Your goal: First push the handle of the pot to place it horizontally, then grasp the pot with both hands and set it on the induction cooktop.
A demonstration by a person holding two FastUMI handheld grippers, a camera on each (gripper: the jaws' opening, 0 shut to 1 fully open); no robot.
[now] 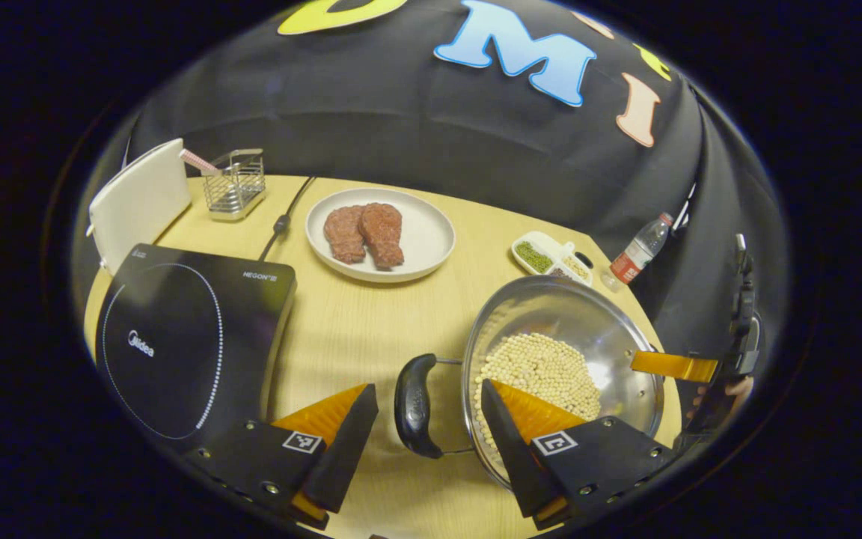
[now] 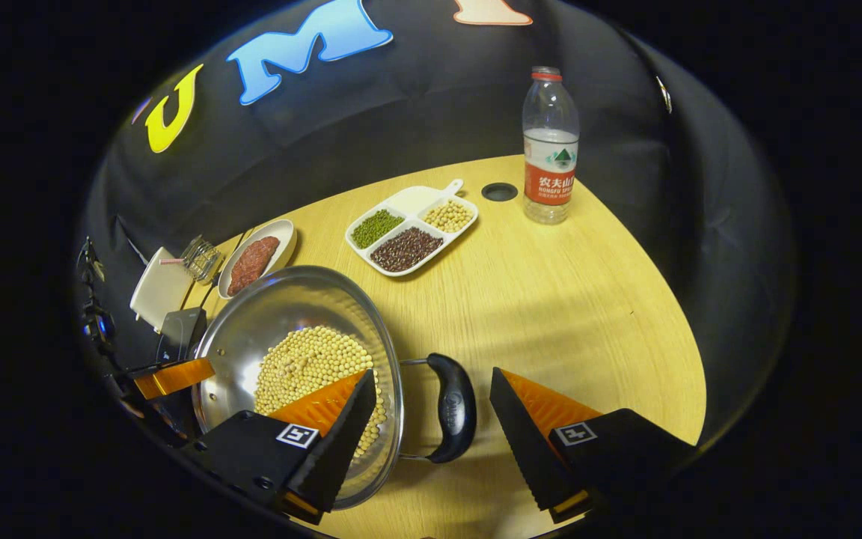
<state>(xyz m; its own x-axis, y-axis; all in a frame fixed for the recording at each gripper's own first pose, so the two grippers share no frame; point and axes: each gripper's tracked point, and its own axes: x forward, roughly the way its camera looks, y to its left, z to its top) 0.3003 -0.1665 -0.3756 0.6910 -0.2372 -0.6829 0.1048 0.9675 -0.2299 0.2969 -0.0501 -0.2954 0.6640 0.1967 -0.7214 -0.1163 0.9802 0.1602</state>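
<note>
Left gripper view, left to right. White board (image 1: pixel 139 201) and wire rack (image 1: pixel 235 183) sit at upper left; below them lies the black induction cooktop (image 1: pixel 176 340), its glass printed "Midea" and "MEGON". White plate (image 1: pixel 380 234) with two brown meat pieces stands at upper centre. Left gripper (image 1: pixel 428 419) occupies the bottom, its fingers spread wide apart on either side of the pot's near black handle (image 1: pixel 416 404), touching nothing. Steel pot (image 1: pixel 562 370), holding pale beans, sits at lower right on the wooden table (image 1: pixel 356 329), beside the cooktop and not on it.

Right gripper view, left to right. Pot (image 2: pixel 300 352) lies at lower left; its far-side black handle (image 2: pixel 452 408) sits level between the parted fingers of the right gripper (image 2: pixel 431 419), ungripped. Divided dish (image 2: pixel 410 228) of green, dark and pale beans lies at centre. Water bottle (image 2: pixel 550 146) with a red label stands at upper right.
</note>
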